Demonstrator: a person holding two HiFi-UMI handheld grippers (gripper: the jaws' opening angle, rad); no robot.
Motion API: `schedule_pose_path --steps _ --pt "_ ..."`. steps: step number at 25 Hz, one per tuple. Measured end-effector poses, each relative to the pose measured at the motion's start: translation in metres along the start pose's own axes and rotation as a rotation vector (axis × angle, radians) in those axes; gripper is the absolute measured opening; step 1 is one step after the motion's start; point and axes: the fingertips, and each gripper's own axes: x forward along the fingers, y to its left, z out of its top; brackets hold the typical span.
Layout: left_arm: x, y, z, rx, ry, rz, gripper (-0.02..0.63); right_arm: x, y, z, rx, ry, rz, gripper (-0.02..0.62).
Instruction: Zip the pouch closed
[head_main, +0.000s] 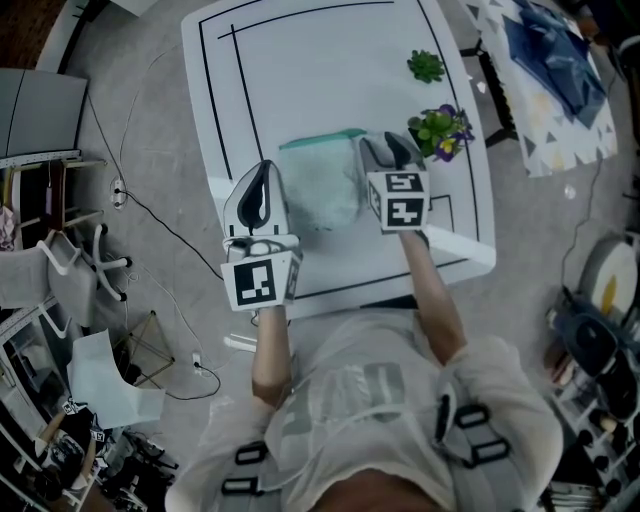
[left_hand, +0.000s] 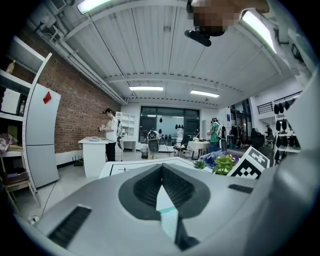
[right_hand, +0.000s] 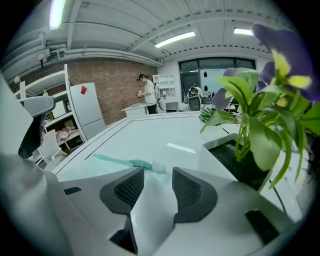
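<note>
The pale pouch (head_main: 322, 188) lies flat near the middle of the white table (head_main: 300, 60), its teal zipper (right_hand: 120, 161) along the far edge. The right gripper (right_hand: 157, 175) sits at the pouch's right end with its jaws apart, the zipper's end just ahead of them. The left gripper (left_hand: 161, 170), at the pouch's left edge, has its jaw tips together. A potted plant (head_main: 440, 130) stands just beside the right gripper.

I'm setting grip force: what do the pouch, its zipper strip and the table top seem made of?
Pouch: soft, pale mint, probably thin plastic film or fabric; it lies slumped. Zipper strip: teal, matte, likely plastic or woven tape. Table top: hard, smooth white sheet with black lines and faint sheen; laminate or plastic, unclear.
</note>
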Motion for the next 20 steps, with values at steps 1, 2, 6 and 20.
schedule_pose_path --steps 1,2,6,20 --pt "0.0 0.001 -0.001 0.003 0.0 0.003 0.006 0.001 -0.001 -0.001 -0.002 0.011 -0.004 0.156" --pt "0.0 0.002 -0.001 -0.001 -0.001 0.006 0.006 0.002 -0.001 -0.002 -0.007 0.022 -0.005 0.156" --pt "0.0 0.006 0.001 -0.048 -0.009 0.015 0.006 0.004 -0.001 -0.003 -0.025 0.058 -0.004 0.156" --pt "0.0 0.011 -0.003 -0.058 0.0 0.027 0.006 0.012 0.009 0.001 -0.072 0.115 0.017 0.155"
